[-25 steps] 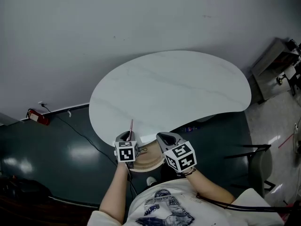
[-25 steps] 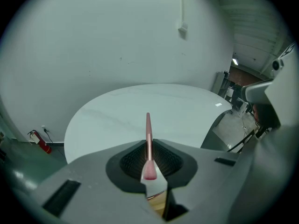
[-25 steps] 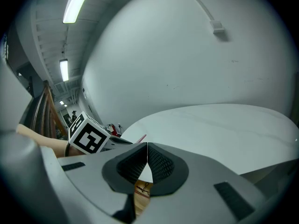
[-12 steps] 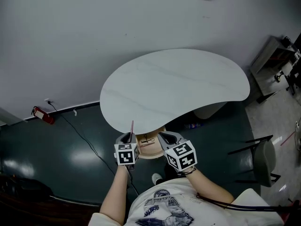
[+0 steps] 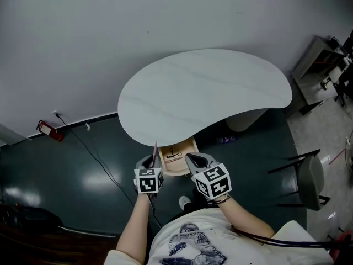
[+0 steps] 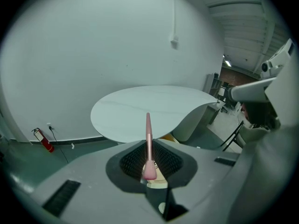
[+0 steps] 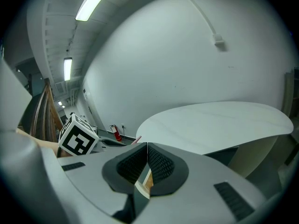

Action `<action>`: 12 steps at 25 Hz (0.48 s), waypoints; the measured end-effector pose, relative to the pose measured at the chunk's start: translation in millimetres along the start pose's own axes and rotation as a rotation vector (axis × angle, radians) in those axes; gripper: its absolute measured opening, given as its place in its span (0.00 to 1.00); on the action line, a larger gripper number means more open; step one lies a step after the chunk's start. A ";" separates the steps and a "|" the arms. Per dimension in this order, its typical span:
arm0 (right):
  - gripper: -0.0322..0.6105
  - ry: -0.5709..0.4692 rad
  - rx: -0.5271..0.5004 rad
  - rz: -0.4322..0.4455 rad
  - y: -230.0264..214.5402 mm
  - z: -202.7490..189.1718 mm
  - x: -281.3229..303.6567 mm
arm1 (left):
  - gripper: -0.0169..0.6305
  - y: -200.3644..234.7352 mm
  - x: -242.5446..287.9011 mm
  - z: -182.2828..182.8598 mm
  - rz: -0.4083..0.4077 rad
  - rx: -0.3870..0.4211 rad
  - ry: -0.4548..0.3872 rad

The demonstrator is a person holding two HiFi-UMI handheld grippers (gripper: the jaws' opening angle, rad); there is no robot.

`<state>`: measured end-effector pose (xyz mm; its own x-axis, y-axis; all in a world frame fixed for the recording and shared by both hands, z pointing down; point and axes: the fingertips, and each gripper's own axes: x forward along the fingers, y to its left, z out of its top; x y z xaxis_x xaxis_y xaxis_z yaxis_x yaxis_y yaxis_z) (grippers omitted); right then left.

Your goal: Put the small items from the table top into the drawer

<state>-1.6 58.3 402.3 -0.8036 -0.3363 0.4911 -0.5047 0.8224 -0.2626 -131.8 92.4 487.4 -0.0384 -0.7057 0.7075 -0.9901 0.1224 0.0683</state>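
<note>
The white kidney-shaped table top [image 5: 204, 93] is bare. Under its near edge a light wooden drawer [image 5: 177, 172] stands pulled out, with a small dark item [image 5: 174, 155] lying inside. My left gripper [image 5: 150, 160] hangs at the drawer's left, shut on a thin pink stick [image 5: 154, 148] that points up toward the table. In the left gripper view that pink stick [image 6: 148, 129] rises from between the pads, in front of the table top [image 6: 140, 106]. My right gripper [image 5: 191, 159] hovers over the drawer's right side. Its jaws [image 7: 147, 144] are shut with nothing between them.
A dark chair [image 5: 309, 186] stands to the right on the green floor. A red fire extinguisher [image 5: 49, 131] and a cable [image 5: 105, 167] lie to the left by the wall. The table's pedestal [image 5: 245, 120] and a small bottle [image 5: 226, 139] sit behind the drawer. Shelving [image 5: 325, 59] fills the upper right.
Both grippers have drawn back from the table's edge toward the person, the left still holding the pink stick. The drawer's inside now shows between them.
</note>
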 end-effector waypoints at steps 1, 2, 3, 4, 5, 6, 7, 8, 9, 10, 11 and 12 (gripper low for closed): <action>0.08 0.004 0.006 -0.002 -1.0 -3.2 -0.2 | 0.13 -3.1 1.2 -2.6 -0.007 0.006 0.005; 0.08 0.007 0.012 -0.006 -2.3 -6.4 0.1 | 0.13 -6.0 2.7 -5.0 -0.016 0.013 0.010; 0.08 0.011 0.017 -0.011 -3.8 -9.5 0.9 | 0.13 -8.3 4.5 -6.9 -0.023 0.021 0.012; 0.08 0.014 0.023 -0.015 -5.3 -12.4 2.1 | 0.13 -9.9 6.4 -8.7 -0.030 0.031 0.014; 0.08 0.017 0.028 -0.020 -6.9 -15.2 3.3 | 0.13 -11.6 8.2 -10.8 -0.036 0.042 0.018; 0.08 0.019 0.034 -0.024 -8.7 -18.3 4.4 | 0.13 -13.8 10.1 -13.3 -0.044 0.053 0.022; 0.08 0.021 0.040 -0.029 -11.1 -21.6 5.1 | 0.13 -16.4 12.4 -15.7 -0.054 0.062 0.026; 0.08 0.024 0.047 -0.034 -14.2 -25.1 5.9 | 0.13 -19.4 15.2 -18.1 -0.065 0.070 0.029; 0.08 0.026 0.056 -0.040 -18.0 -28.7 6.7 | 0.13 -22.3 18.5 -20.7 -0.075 0.079 0.034; 0.08 0.028 0.065 -0.047 -22.0 -32.6 7.7 | 0.13 -25.2 22.1 -23.7 -0.085 0.088 0.042; 0.08 0.030 0.075 -0.054 -26.2 -36.6 8.8 | 0.13 -28.2 25.9 -27.0 -0.094 0.097 0.049; 0.08 0.031 0.085 -0.060 -30.3 -40.5 9.9 | 0.13 -31.5 29.8 -30.5 -0.104 0.107 0.057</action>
<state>18.5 48.6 448.7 -0.7616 -0.3687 0.5329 -0.5778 0.7587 -0.3008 -97.6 88.8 527.8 0.0700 -0.6692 0.7398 -0.9972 -0.0265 0.0704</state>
